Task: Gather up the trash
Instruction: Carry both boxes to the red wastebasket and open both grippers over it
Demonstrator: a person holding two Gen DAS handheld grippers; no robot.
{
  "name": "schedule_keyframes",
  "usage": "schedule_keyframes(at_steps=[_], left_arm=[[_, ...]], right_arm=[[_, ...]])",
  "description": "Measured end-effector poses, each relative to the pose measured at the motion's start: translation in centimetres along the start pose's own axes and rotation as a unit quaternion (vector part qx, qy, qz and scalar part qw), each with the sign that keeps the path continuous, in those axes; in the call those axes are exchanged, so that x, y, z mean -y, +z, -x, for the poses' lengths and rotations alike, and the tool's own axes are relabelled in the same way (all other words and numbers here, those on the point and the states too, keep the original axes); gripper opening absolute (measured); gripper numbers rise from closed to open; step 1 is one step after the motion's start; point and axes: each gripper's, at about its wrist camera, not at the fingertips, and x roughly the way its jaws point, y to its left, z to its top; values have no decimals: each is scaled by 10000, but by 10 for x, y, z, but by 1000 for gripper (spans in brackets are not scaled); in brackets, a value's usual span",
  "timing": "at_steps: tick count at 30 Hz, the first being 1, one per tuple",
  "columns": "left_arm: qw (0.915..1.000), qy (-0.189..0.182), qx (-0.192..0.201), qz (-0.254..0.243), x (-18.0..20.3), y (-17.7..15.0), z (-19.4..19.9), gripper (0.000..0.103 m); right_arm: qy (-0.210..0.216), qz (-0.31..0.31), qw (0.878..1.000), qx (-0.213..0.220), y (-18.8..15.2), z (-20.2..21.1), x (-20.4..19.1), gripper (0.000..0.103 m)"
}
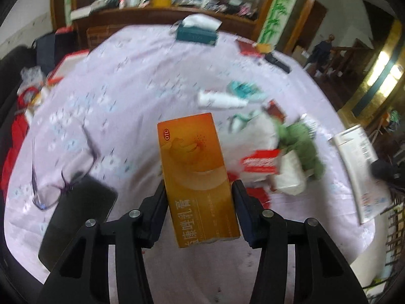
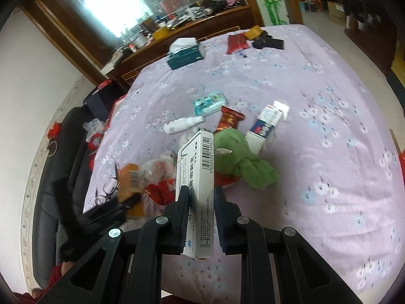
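My left gripper [image 1: 198, 187] is shut on an orange medicine box [image 1: 197, 167], which stands upright between its fingers above the lilac flowered bedspread [image 1: 131, 81]. In the right wrist view the same orange box [image 2: 131, 179] shows blurred at the left. My right gripper [image 2: 198, 190] is shut on a white medicine box with a barcode [image 2: 200, 177], gripped by its narrow sides. Beyond it lie a green cloth [image 2: 243, 162], a white plastic bag with red contents [image 2: 157, 172], a toothpaste box [image 2: 265, 124], a white bottle [image 2: 182, 124], a teal packet [image 2: 208, 102] and a red wrapper [image 2: 230, 120].
Glasses [image 1: 63, 167] and a black phone [image 1: 78, 215] lie on the bedspread to the left of the left gripper. A teal tissue box [image 2: 184, 55] sits at the far side, near a cluttered wooden shelf [image 2: 202, 22]. A white printed booklet [image 1: 354, 167] lies at the right edge.
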Motion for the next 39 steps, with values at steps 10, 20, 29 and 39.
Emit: schedule_keyframes(at_steps=[10,20,29,39], left_arm=[[9949,-630,234,-754,85,9,21,49],[9764,-1398,-38,-1648,235,-6,16,49],[9408,-2092,-412,-2637,401,-24,-11,49],[9225,-2366,-861,-2927,530,-31,-71,49]], right_arm=[[-165,-521,9980,319,-12,38,50,21],[-399,-1113,9899,783,-23,109,147,21],[-942,-1885,9687,1309,-39,192,275,21],[-1660,-2202,9491,1520,-28,233,376,21]])
